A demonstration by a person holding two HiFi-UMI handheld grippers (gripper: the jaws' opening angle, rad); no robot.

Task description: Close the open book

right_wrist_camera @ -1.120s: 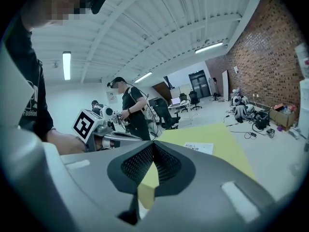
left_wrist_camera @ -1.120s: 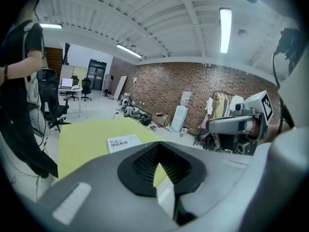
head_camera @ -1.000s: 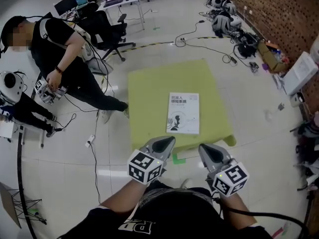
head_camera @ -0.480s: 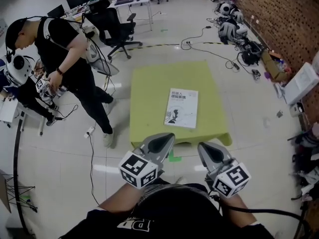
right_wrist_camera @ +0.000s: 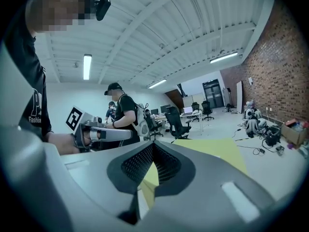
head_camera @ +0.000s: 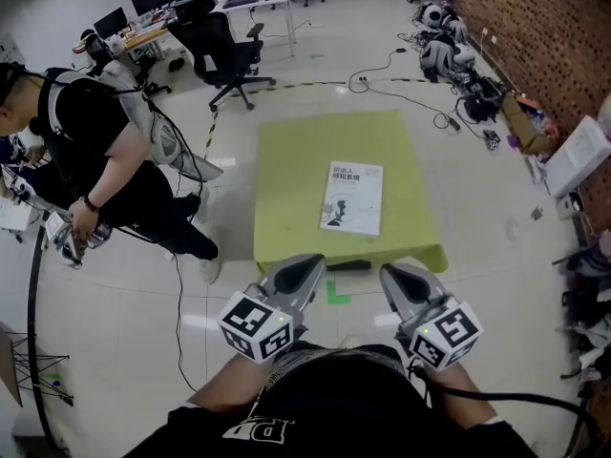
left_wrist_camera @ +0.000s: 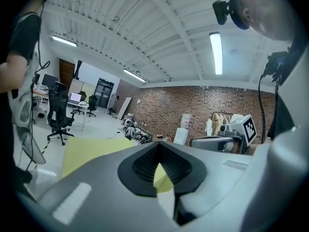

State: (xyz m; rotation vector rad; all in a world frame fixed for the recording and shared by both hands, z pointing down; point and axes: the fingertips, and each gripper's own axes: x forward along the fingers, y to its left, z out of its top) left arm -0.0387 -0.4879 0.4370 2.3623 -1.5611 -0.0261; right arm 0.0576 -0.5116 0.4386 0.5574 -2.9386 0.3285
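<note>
Book point(head_camera: 351, 198), one, closed, lying flat with its white cover up on the single yellow-green desk point(head_camera: 286, 179), a little right of the desk's middle and square to none of its edges. Two claws show at the near side. The left claw point(head_camera: 307, 263) and the right claw point(head_camera: 393, 275) are held side by side over the floor point(head_camera: 496, 256), just short of the desk's near edge and well apart from the book. Each claw view shows its two jaws brought together at the tips with nothing between them; neither claw holds anything. Each claw carries one marker cube, left point(head_camera: 253, 325) and right point(head_camera: 447, 334). One person point(head_camera: 95, 151) in black stands on the floor well to the left of the desk, bent over a handheld device. One black office chair point(head_camera: 227, 53) stands beyond the desk's far left corner. One brick wall point(head_camera: 544, 36) closes the right side.
</note>
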